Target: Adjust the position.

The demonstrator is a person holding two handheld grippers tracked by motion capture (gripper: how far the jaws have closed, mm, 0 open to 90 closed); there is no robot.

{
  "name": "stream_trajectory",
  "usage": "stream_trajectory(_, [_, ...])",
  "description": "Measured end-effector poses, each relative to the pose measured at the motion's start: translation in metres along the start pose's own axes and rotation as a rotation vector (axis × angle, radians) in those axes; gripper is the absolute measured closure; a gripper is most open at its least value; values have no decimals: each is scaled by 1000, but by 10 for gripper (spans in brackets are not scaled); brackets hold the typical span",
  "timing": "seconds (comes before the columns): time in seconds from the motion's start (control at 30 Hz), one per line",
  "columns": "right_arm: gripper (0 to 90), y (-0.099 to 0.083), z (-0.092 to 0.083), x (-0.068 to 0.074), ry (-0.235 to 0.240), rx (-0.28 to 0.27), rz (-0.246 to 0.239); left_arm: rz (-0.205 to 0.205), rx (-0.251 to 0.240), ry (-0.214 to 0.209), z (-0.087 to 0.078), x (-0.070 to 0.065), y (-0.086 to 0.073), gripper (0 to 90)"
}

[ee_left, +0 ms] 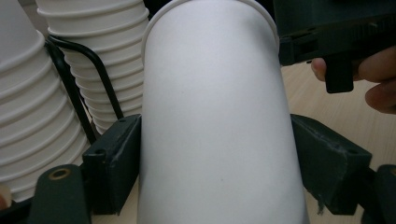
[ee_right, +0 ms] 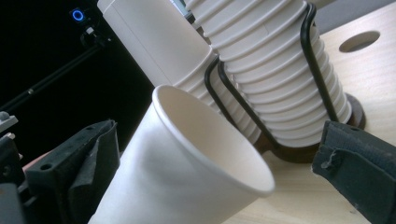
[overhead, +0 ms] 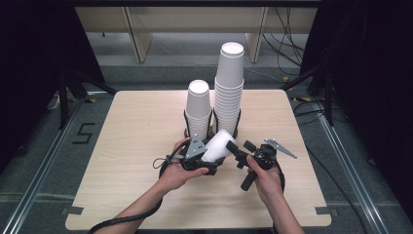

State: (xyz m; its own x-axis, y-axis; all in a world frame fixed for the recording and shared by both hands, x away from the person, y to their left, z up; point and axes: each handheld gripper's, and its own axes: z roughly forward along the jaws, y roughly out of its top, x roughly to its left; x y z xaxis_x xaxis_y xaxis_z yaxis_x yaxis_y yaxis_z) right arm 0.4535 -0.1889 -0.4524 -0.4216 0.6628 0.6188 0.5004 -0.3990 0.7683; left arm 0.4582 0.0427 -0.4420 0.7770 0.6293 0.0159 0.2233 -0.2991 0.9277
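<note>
Paper cup (overhead: 218, 145) sits clenched in my left claw (overhead: 210, 155); my right claw (overhead: 237, 147), at three o'clock, hangs released, so I keep pressure gentle.

The single cup (overhead: 217, 145) is plain white, cream inside; both stacks of cups (overhead: 229, 87) are white with ribbed rims; their wire holder (ee_right: 314, 60) is black; the fingers (ee_left: 114, 158) are black; the bench (overhead: 141, 126) is pale wood grain.

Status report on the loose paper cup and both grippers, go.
Left gripper shut on paper cup, cup tilted. Right gripper open at the cup's rim, pads clear. Two cup stacks in black wire holder close behind.
</note>
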Motion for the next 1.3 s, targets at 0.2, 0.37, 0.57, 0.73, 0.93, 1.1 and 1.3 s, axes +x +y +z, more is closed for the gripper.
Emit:
stream_trajectory(0.2, [4,-1,4,-1,29,-27,50,-1,-5,2,2,-1,1,205])
stream_trajectory(0.37, [4,-3,6,0,36,-7,100,3,-10,2,3,-3,1,205])
stream_trajectory(0.57, [5,-4,6,-2,31,-2,152,11,-14,1,4,-3,2,204])
stream_trajectory(0.73, [4,-6,7,-4,35,4,173,-1,-34,-5,4,-5,4,205])
stream_trajectory(0.93, [4,-10,10,-5,35,8,176,4,-27,-8,7,-8,1,205])
stream_trajectory(1.1, [4,-10,10,-7,39,19,196,5,-25,-10,9,-10,1,205])
stream_trajectory(1.3, [5,-11,12,-4,43,22,257,-28,-59,4,11,-13,2,205])
